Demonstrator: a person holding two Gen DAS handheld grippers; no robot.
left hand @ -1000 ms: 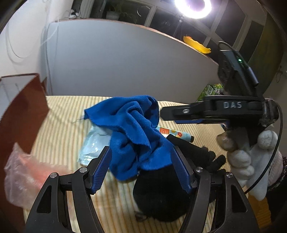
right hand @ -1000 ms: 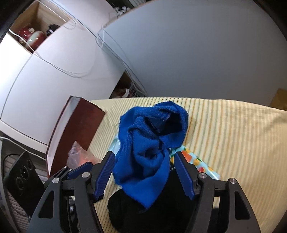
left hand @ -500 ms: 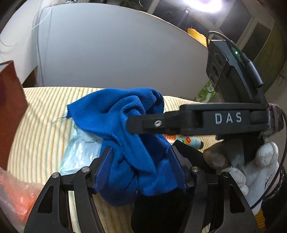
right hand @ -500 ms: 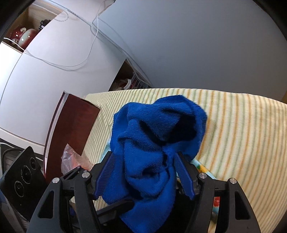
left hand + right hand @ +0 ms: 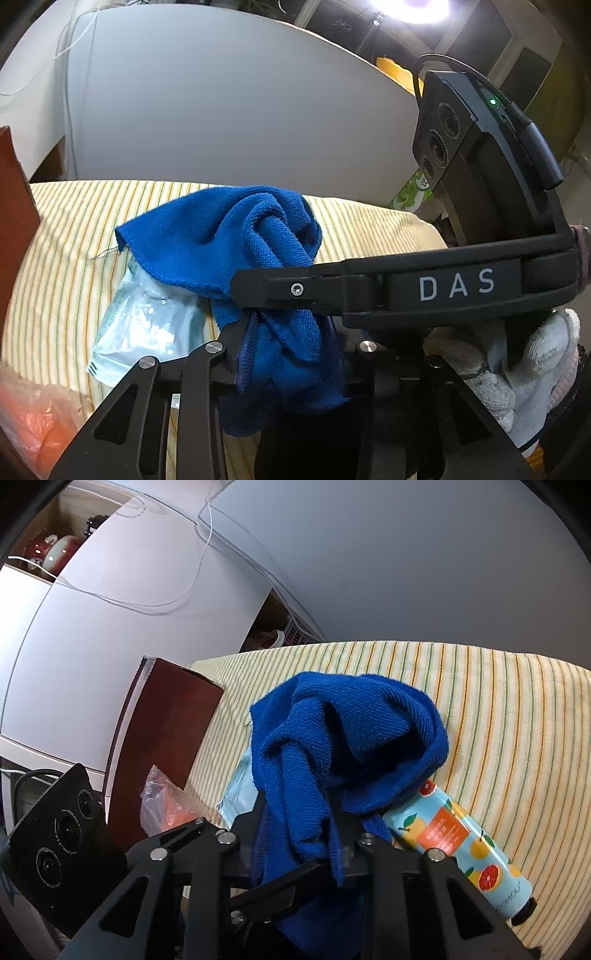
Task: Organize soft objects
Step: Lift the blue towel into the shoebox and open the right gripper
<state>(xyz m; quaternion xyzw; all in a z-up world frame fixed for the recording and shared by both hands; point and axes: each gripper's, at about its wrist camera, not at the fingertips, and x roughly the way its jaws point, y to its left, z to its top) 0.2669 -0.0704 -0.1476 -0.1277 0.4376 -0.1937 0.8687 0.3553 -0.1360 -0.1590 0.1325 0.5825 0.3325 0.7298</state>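
Note:
A crumpled blue towel (image 5: 221,236) lies on a yellow striped tablecloth (image 5: 62,258), draped over a black cloth (image 5: 314,446). My left gripper (image 5: 291,354) is closing, and its pads press a low fold of the towel. The right gripper's black finger (image 5: 288,291) crosses in front of the towel from the right, held by a hand in a white glove (image 5: 517,369). In the right wrist view my right gripper (image 5: 295,834) is also closing, and it pinches a hanging fold of the blue towel (image 5: 351,731).
A pale blue plastic pack (image 5: 147,325) lies partly under the towel. A citrus-print tube (image 5: 458,838) rests beside it on the right. A brown box (image 5: 162,746) and a crinkled orange plastic bag (image 5: 166,805) stand at the table's left edge.
Both grippers moved down and forward onto the blue towel. Their jaws went from wide apart to pinched on its folds. The right gripper now crosses the left wrist view.

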